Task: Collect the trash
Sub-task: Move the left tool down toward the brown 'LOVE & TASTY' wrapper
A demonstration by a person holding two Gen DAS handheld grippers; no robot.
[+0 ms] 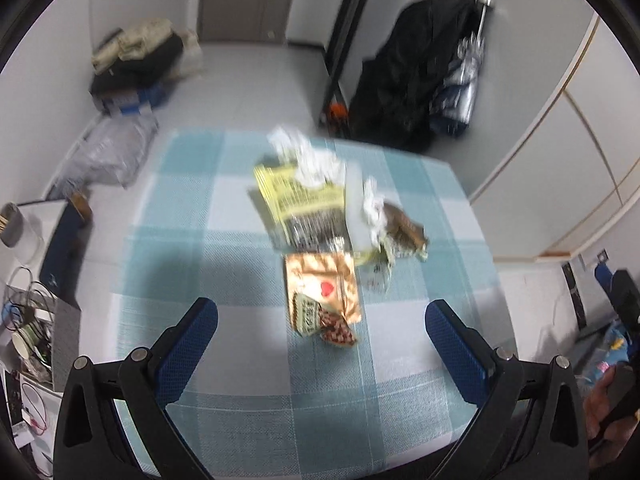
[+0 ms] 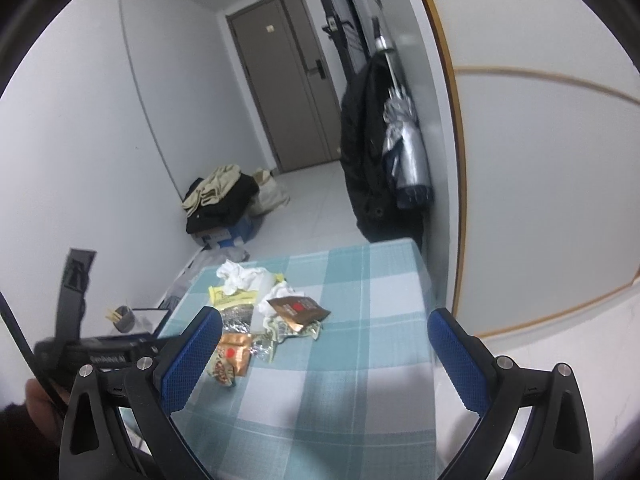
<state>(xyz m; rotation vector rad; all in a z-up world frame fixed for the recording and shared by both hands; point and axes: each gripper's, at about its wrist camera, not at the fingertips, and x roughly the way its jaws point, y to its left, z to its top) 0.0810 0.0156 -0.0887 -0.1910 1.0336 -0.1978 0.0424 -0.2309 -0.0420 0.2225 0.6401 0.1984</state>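
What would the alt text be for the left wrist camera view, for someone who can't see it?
The open left gripper hovers over a blue-and-white checked tablecloth, aimed at a pile of trash: an orange snack wrapper nearest, then a yellow packet, crumpled tissues and a brown wrapper. The image is motion-blurred.

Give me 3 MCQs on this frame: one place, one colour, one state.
1. Where does the trash lie?
A. on the floor by the door
B. on the checked tablecloth
C. in a bin

2. What colour are the pads of the fingers?
A. blue
B. red
C. yellow

3. What state is the left gripper in?
A. shut on a wrapper
B. shut on nothing
C. open, holding nothing

Answers:
1. B: the yellow packet, crumpled tissues, brown wrapper and heart-printed wrapper all rest on the tablecloth.
2. A: the left gripper and right gripper both show blue pads.
3. C: its fingers stand wide apart, with cloth visible between them.
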